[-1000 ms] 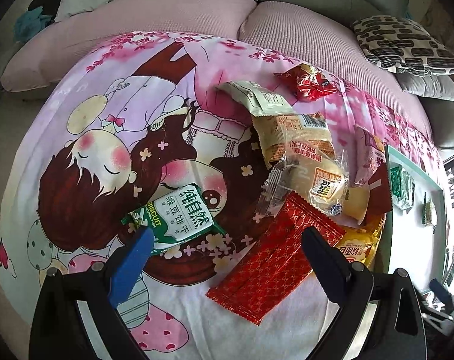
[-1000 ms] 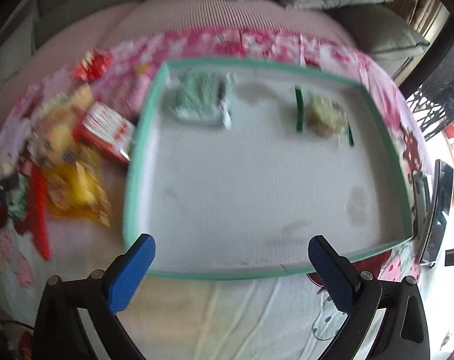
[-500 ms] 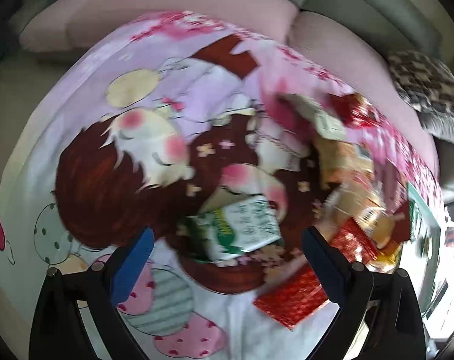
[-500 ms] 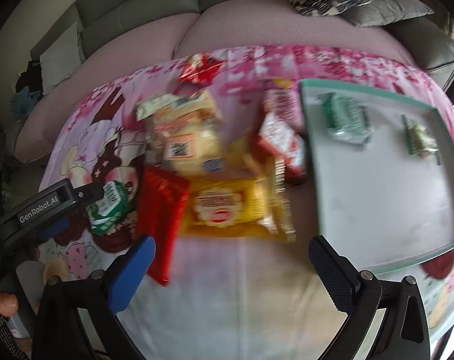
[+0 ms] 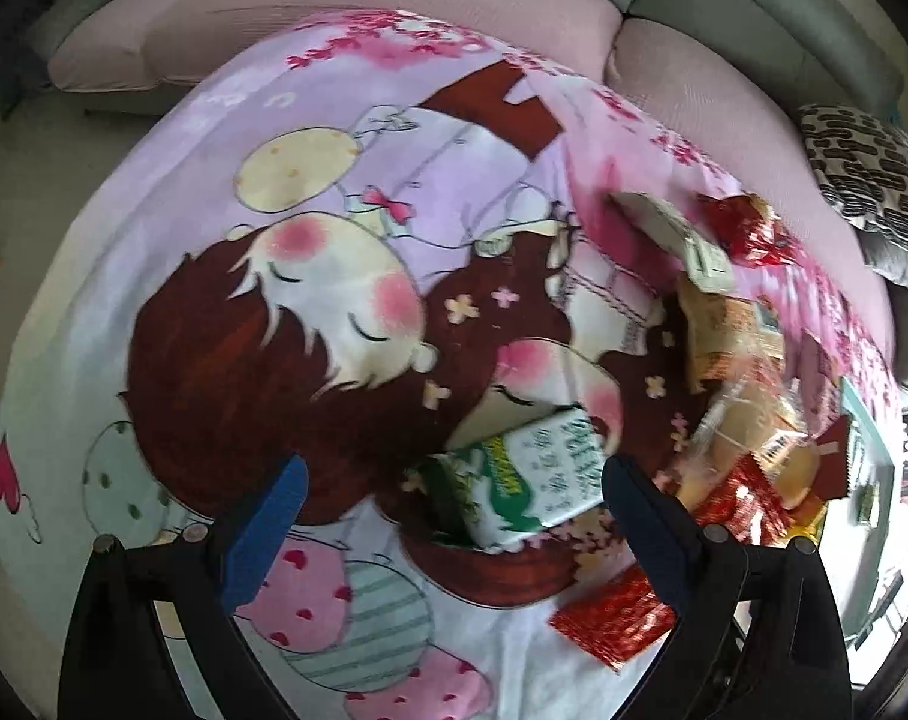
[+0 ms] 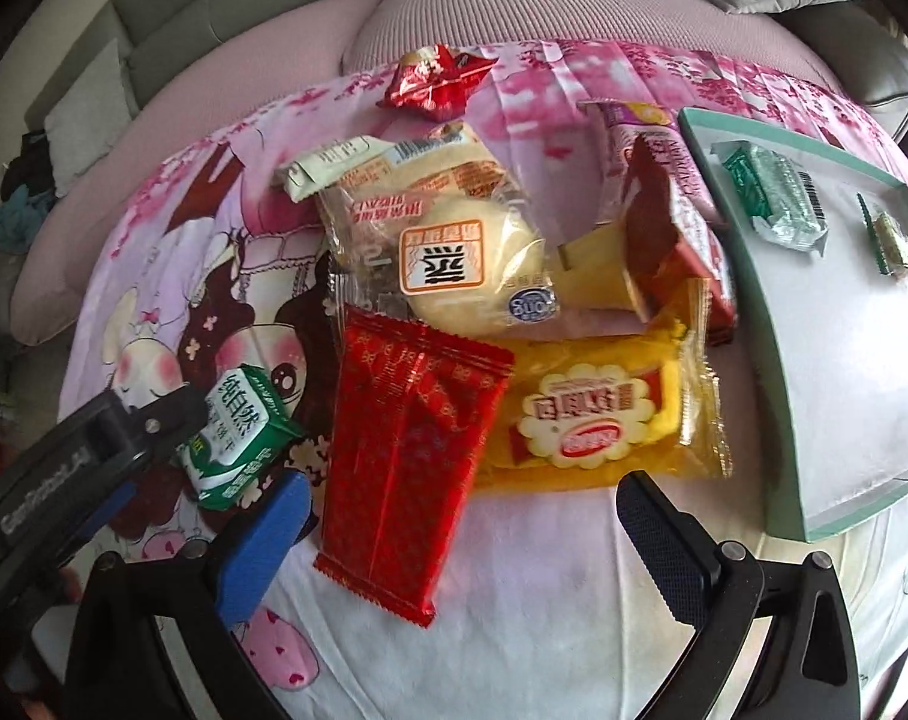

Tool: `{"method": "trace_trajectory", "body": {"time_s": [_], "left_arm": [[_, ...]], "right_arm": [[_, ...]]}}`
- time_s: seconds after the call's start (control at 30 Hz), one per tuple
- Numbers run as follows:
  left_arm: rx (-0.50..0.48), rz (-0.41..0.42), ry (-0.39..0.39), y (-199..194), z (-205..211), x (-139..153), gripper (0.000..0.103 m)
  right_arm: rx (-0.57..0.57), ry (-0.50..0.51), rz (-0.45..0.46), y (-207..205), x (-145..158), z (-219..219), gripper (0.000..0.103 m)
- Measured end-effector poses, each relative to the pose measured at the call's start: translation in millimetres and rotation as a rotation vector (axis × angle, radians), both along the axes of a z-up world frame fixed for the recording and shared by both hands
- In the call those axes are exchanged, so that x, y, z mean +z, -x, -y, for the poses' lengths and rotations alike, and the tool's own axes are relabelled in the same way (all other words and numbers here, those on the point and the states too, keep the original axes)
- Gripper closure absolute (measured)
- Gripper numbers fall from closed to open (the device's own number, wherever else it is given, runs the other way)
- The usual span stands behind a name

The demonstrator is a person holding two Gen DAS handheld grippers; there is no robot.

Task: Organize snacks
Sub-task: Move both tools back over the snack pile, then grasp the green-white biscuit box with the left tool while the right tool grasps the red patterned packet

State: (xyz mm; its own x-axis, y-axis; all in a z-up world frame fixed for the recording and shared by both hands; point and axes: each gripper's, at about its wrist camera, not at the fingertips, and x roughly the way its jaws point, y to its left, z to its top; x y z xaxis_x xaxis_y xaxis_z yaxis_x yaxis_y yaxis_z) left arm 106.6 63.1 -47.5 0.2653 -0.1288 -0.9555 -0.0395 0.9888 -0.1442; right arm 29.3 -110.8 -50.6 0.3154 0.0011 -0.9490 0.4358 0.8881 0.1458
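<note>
A green and white biscuit pack [image 5: 526, 480] lies on the cartoon blanket between the fingers of my left gripper [image 5: 451, 516], close to the right finger; the gripper is open. My right gripper [image 6: 463, 504] is open too, low over the near end of a long red pack [image 6: 406, 450]. Beside that pack are a yellow biscuit pack [image 6: 592, 414] and a clear bun pack [image 6: 454, 252]. In the right wrist view the left gripper [image 6: 154, 456] sits at the green biscuit pack [image 6: 238, 432]. The teal-rimmed tray [image 6: 748, 312] holds a green wrapped snack [image 6: 778, 192] and a small one [image 6: 892, 240].
A red foil bag [image 6: 436, 78], a pink pack [image 6: 634, 132] and a brown-red pack [image 6: 670, 222] lie behind the pile. The pink sofa cushion [image 5: 394, 18] borders the blanket's far edge, with a patterned pillow [image 5: 868, 180] at the right.
The right gripper has swung left from over the tray to the snack pile. The left gripper has moved left and closer, so the green biscuit pack now sits between its fingers.
</note>
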Motion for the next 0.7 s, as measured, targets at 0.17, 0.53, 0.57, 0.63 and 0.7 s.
{"method": "trace_trajectory", "body": {"time_s": [0.17,0.53,0.57,0.63,0.7], "left_arm": [[0.010,-0.026,-0.001,-4,-6,-8,0.004],[0.011,-0.059,0.022,-10,-3,-23,0.004],[0.024,-0.060,0.035,-10,-5,-23,0.004],[0.045,-0.056,0.049,-11,-10,-22,0.004],[0.073,-0.048,0.048,-11,-16,-21,0.005]], "right_arm": [[-0.010,0.036,-0.027,-10,-8,-10,0.000],[0.007,0.072,-0.060,-11,-25,-17,0.000],[0.008,0.079,-0.058,-9,-24,-16,0.000],[0.011,0.085,-0.052,-4,-23,-13,0.000],[0.009,0.085,-0.048,1,-22,-8,0.000]]}}
